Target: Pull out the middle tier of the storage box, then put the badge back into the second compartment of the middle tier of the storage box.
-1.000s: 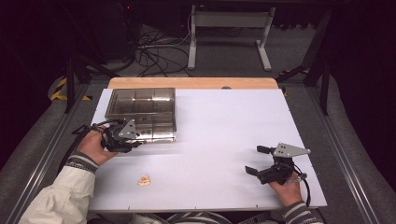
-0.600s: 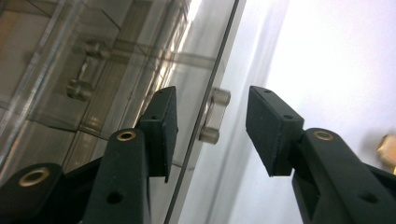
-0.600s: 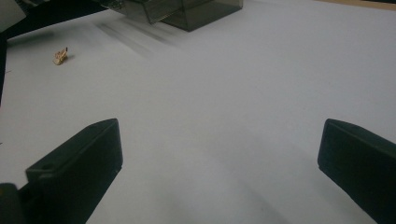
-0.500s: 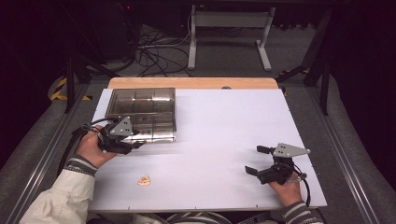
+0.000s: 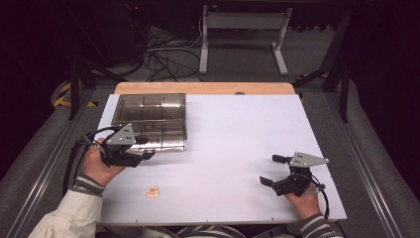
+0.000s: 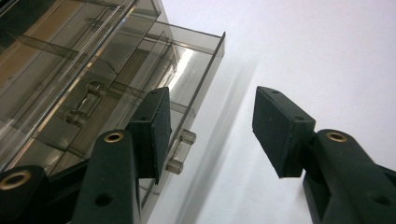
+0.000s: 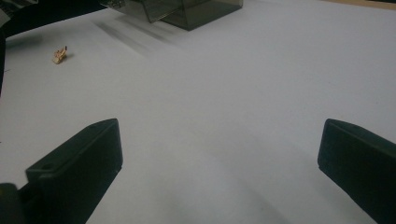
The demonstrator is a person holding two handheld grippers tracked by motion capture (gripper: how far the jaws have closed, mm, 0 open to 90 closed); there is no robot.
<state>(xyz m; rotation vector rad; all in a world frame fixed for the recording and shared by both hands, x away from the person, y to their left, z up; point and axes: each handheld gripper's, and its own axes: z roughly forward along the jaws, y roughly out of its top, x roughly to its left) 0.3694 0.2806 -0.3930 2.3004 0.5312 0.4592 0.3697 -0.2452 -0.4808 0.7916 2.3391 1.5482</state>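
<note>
A smoky clear compartment box (image 5: pixel 148 119) lies at the table's far left. My left gripper (image 5: pixel 144 148) is open at the box's near edge. In the left gripper view the box (image 6: pixel 116 70) is on the left, and a small clear latch (image 6: pixel 180 149) on its front wall sits just beside the left jaw. Nothing is between the jaws of the left gripper (image 6: pixel 210 121). My right gripper (image 5: pixel 271 170) rests at the near right, wide open and holding nothing. In the right gripper view, the right gripper (image 7: pixel 219 149) faces bare white table. A small tan piece (image 5: pixel 152 192) lies near the front edge.
The white tabletop (image 5: pixel 237 134) stretches between the two hands. In the right gripper view, the tan piece (image 7: pixel 60 55) and the box corner (image 7: pixel 187 11) lie far off. A wooden strip (image 5: pixel 203 88) runs along the table's far edge, with cables and a stand base on the floor beyond.
The left hand and its gripper have shifted slightly back toward the near left, still at the box's front edge. The right gripper has not moved.
</note>
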